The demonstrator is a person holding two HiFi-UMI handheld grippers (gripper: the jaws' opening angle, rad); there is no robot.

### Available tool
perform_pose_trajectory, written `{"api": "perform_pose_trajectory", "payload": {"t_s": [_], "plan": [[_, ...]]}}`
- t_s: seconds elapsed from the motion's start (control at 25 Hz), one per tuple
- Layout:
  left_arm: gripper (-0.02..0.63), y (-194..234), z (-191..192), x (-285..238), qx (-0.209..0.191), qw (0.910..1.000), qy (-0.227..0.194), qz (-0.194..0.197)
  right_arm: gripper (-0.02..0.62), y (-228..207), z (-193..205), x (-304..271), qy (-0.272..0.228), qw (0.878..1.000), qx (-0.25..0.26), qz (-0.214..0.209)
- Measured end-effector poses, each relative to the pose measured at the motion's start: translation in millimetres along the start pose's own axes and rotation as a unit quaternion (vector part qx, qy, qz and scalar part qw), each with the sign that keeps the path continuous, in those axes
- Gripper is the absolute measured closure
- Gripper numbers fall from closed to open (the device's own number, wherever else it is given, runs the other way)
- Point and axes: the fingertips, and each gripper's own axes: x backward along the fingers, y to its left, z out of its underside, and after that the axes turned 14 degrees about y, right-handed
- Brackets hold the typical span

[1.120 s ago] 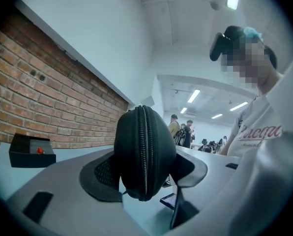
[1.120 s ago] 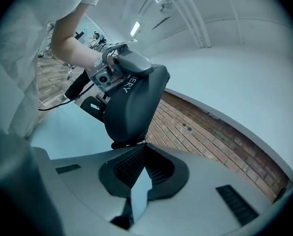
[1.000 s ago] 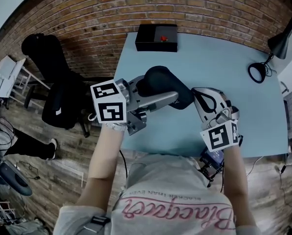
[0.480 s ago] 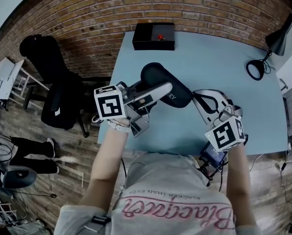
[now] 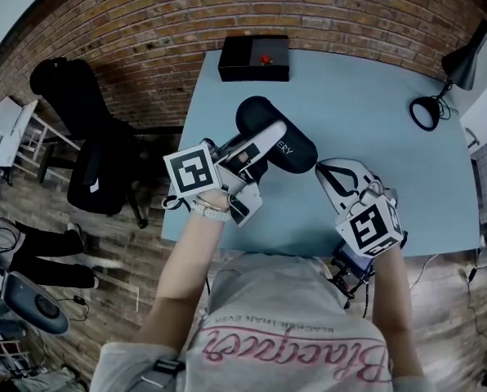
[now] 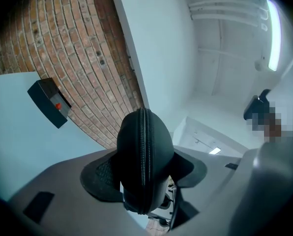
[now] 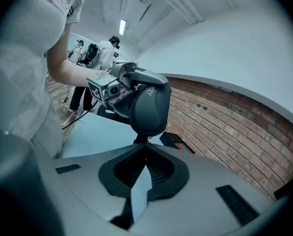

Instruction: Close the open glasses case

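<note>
Centre of the head view: the left gripper [image 5: 262,143] holds the black glasses case [image 5: 280,137] up off the blue table [image 5: 374,96]. Its jaws have just been closing, and they now clamp the two shells, zip seam edge-on between them. The right gripper [image 7: 145,144] is pinched tight at the case's lower end, seemingly on the zipper pull [image 7: 140,139]. I'd call the case light and semi-rigid, a touch springy, fabric-skinned. Clamp the broad faces and draw the small tab steadily.
</note>
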Motion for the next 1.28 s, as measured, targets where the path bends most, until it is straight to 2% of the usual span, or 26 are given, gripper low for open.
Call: {"api": "perform_pose_trajectory", "payload": {"t_s": [0.12, 0.2, 0.4, 0.56, 0.72, 0.8, 0.96, 1.08, 1.12, 1.16, 1.2, 1.28], "plan": [[0.342, 3, -2, -1, 0.010, 0.9997, -0.022, -0.009, 0.577, 6, 0, -4, 0.000, 1.000, -0.029, -0.007], [0.342, 3, -1, -1, 0.000, 0.9995, -0.026, -0.016, 0.577, 3, 0, -4, -0.002, 0.998, -0.065, -0.002], [0.337, -2, 8, -3, -0.069, 0.9965, 0.029, -0.037, 0.577, -22, 6, 2, -0.033, 0.984, -0.174, 0.019], [0.334, -11, 26, -7, -0.098, 0.9920, 0.078, -0.018, 0.577, -44, 12, 12, -0.060, 0.974, -0.215, 0.031], [0.245, -24, 39, -10, -0.133, 0.9838, 0.119, 0.018, 0.577, -59, 12, 24, -0.074, 0.976, -0.198, 0.043], [0.233, -28, 44, -11, -0.151, 0.9788, 0.136, 0.022, 0.577, -62, 10, 28, -0.077, 0.981, -0.174, 0.044], [0.233, -25, 54, -9, -0.179, 0.9699, 0.165, 0.010, 0.577, -65, 5, 36, -0.079, 0.988, -0.128, 0.041], [0.233, -26, 64, -9, -0.229, 0.9560, 0.184, -0.002, 0.577, -58, -4, 38, -0.080, 0.991, -0.103, 0.010], [0.250, -28, 66, -9, -0.249, 0.9507, 0.185, -0.009, 0.577, -56, -7, 38, -0.076, 0.993, -0.095, 0.007], [0.324, -29, 65, -9, -0.261, 0.9484, 0.180, -0.015, 0.577, -56, -10, 37, -0.072, 0.993, -0.088, 0.013], [0.334, -29, 64, -9, -0.258, 0.9509, 0.170, -0.018, 0.577, -57, -12, 36, -0.070, 0.994, -0.085, 0.022], [0.344, -29, 58, -9, -0.216, 0.9660, 0.142, -0.011, 0.577, -60, -13, 36, -0.073, 0.993, -0.090, 0.036]]}}
